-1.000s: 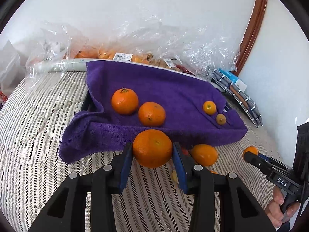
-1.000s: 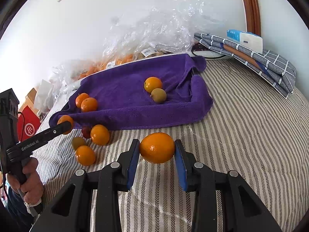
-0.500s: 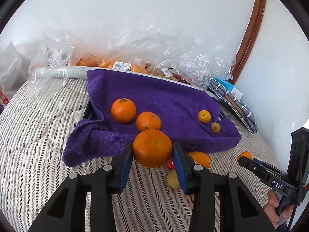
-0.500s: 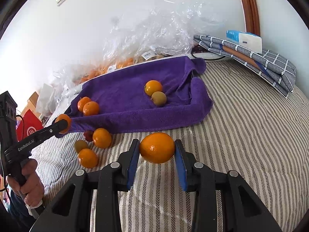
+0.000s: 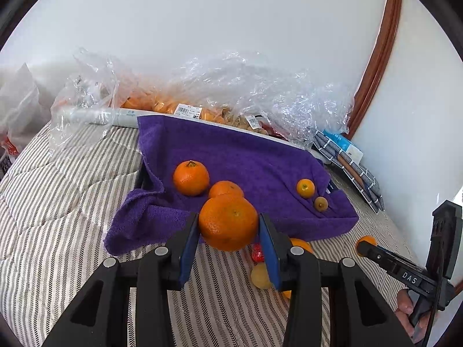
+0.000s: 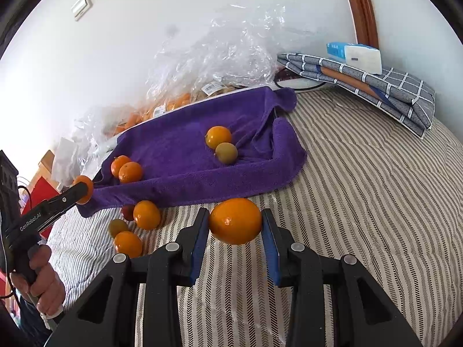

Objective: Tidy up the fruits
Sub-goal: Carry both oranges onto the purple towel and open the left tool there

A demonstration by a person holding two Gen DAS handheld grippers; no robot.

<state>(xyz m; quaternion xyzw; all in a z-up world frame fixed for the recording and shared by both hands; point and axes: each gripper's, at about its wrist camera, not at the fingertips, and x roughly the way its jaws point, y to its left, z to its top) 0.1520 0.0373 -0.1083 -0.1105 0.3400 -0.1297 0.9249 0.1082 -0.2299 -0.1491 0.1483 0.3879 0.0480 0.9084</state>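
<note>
**Holding two fruits above the striped bed**

We are pinching a dimpled orange [image 5: 228, 222] in our left gripper [image 5: 228, 231], just before the purple towel [image 5: 246, 159], and a smooth orange fruit [image 6: 235, 220] in our right gripper [image 6: 235, 228], over the striped cover [image 6: 361, 202]. Four fruits are lying on the towel: two oranges [image 5: 191, 177] left, two small ones [image 5: 305, 188] right. Loose fruits [image 6: 146, 214] are sitting beside its near edge.

You are in a home bedroom: a striped quilted bedcover [image 6: 361, 190] fills the floor of both views. Against the white wall behind it stands a wooden door frame [image 5: 379, 49], with a folded checked cloth [image 6: 385, 89] at the bed's far corner and crumpled plastic grocery bags [image 5: 231, 92] beside it.
</note>
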